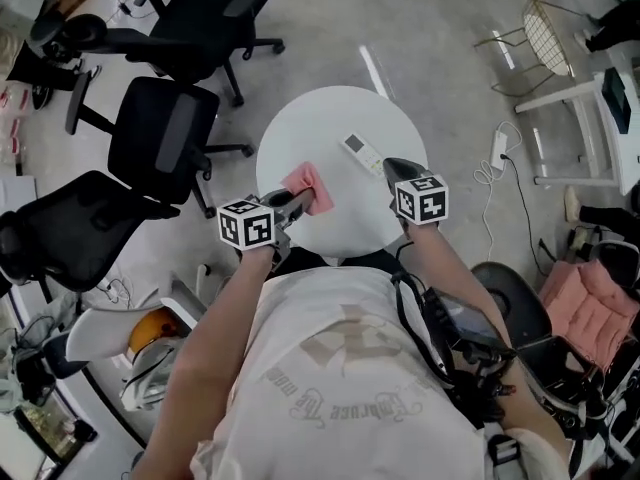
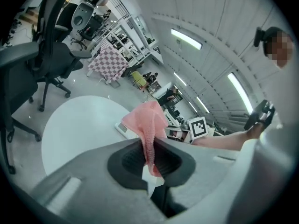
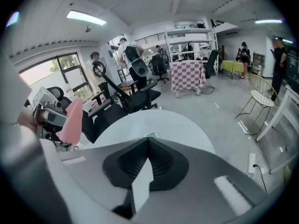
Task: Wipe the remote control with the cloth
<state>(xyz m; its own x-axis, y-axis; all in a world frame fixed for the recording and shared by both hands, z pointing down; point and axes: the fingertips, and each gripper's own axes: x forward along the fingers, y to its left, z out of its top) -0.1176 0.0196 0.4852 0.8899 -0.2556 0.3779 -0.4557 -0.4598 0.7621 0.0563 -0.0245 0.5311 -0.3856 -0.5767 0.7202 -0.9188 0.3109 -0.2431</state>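
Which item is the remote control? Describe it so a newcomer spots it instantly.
Find the round white table in the middle of the head view. On its right half is the slim white rectangular remote control, set diagonally. Unlike the soft pink cloth nearby, it is flat, pale and straight-edged.

Pale printed T-shirt (image 1: 330,358), black strap (image 1: 428,333), checkered marker cubes (image 1: 247,225).

Both bare forearms extended forward, side by side. The left gripper (image 1: 296,204) had its jaws clamped on a fold of the pink cloth (image 1: 308,188). The right gripper (image 1: 392,168) had its jaws fully together, with nothing between them.
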